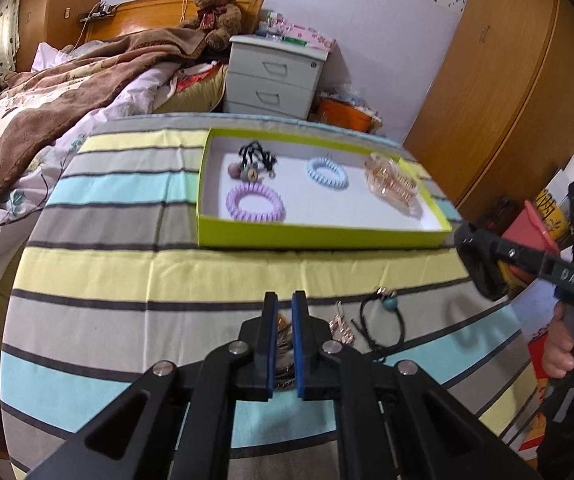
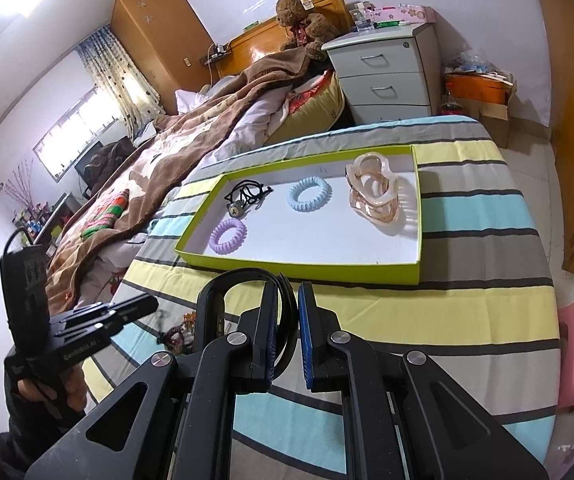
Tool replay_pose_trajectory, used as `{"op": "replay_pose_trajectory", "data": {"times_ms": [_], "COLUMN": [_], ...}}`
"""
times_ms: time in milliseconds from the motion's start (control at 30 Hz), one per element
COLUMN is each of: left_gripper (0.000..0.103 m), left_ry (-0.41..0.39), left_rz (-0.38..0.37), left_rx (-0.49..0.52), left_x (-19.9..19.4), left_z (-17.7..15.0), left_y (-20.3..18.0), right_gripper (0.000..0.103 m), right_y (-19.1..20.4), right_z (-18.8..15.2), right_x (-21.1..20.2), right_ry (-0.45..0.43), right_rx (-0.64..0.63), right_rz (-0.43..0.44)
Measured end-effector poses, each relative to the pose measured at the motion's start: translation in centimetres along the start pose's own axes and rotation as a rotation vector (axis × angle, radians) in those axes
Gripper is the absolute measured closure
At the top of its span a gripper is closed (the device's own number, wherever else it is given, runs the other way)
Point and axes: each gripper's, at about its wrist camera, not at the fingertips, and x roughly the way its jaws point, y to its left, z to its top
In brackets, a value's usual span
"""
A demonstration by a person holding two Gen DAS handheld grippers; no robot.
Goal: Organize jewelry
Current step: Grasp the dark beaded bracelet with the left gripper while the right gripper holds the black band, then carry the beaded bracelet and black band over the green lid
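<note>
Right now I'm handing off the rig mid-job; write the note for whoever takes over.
Right gripper: shut on a black headband, raised in front of the green tray.
Left gripper: shut on a small item, hard to identify.
Done: purple coil tie, blue coil tie, black hair ties and amber claw clip in tray.
Left: headband, turquoise-bead hair tie, gold clip on the striped cloth.

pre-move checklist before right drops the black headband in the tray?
1. Right gripper shut on black headband: ok.
2. Bare tray floor free in green tray, between purple coil tie and pink claw clip: ok.
3. Headband fits the tray: cannot tell.
4. Left gripper away from the tray: ok.
5. What left gripper holds: cannot tell, something small between the nearly closed jaws.
6. Turquoise-bead hair tie sorted: not ok, on the cloth.
</note>
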Motion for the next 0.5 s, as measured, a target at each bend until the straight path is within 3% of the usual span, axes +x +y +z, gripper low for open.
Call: {"op": "replay_pose_trajectory", "data": {"times_ms": [100,267,300,400,500], "left_gripper": [0.096,0.095,0.091,0.065,0.060], "left_ry": [-0.013,0.037,0.048,0.081,0.112], "left_rz": [0.003,0.023,0.026,0.051,0.050], "left_rx": [0.007,0.000,-0.004,-0.023,-0.037], "left_x": [-0.4,0.3,0.5,1.0,1.5], "left_z": [0.4,-0.8,-1.1,-1.9,-2.5], "left_y": [0.1,1.1,1.3,2.0,2.2], "right_gripper": [0.092,0.092,0.092,0.092,0.092], "right_y": [0.2,0.2,0.1,0.1,0.1], "right_z": [0.1,-0.3,-0.4,-0.4,-0.4], "right_x": [-0.2,-0.2,-0.1,0.0,-0.1], "right_ry": [-0.007,-0.005,-0.003,0.000,-0.002], "right_rx": [-0.003,0.000,0.003,0.004,0.001], "right_rz": [0.001,0.007,0.006,0.005,0.005]}}
